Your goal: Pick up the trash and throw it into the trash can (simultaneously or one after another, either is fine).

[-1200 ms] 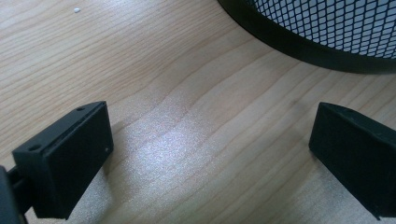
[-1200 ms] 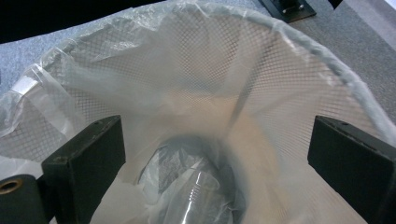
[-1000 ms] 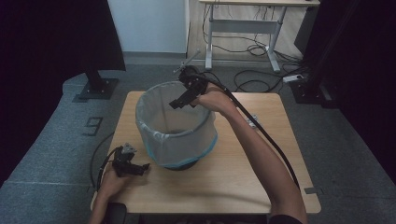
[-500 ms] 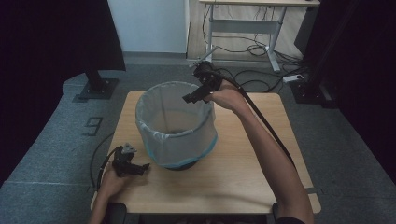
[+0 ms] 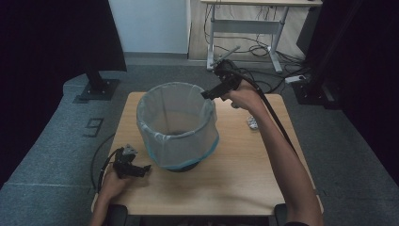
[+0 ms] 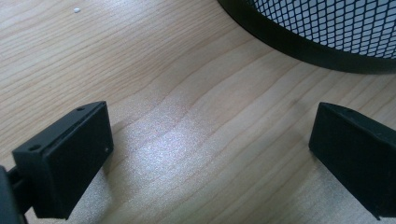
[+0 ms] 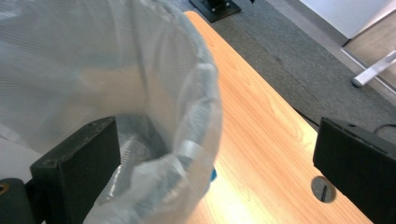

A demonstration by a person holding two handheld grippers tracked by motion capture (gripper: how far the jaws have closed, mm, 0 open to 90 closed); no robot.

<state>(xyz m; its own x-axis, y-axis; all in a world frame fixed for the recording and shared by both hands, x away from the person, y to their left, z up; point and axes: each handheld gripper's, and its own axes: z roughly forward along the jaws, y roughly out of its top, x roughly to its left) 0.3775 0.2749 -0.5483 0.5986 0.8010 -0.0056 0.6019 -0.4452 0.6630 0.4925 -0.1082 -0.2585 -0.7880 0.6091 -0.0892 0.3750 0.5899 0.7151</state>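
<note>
A mesh bin [image 5: 178, 127] lined with a translucent bag [image 5: 162, 136] is seen standing on the surface [image 5: 244, 174], slightly toward 10 o'clock of its middle. The bag's edge is folded over the rim and hangs down the outside on most of the circumference, so the lining is judged largely done. The right hand-held gripper [image 5: 207, 94] is held at the rim at about 2 o'clock, jaws wide apart and gripping nothing; in the right gripper view the bunched bag edge [image 7: 196, 140] lies between them. What is left appears to be smoothing that section. The left hand-held gripper [image 5: 141, 169] rests on the surface at 7 o'clock, open and empty, near the bin's black base [image 6: 299, 46].
</note>
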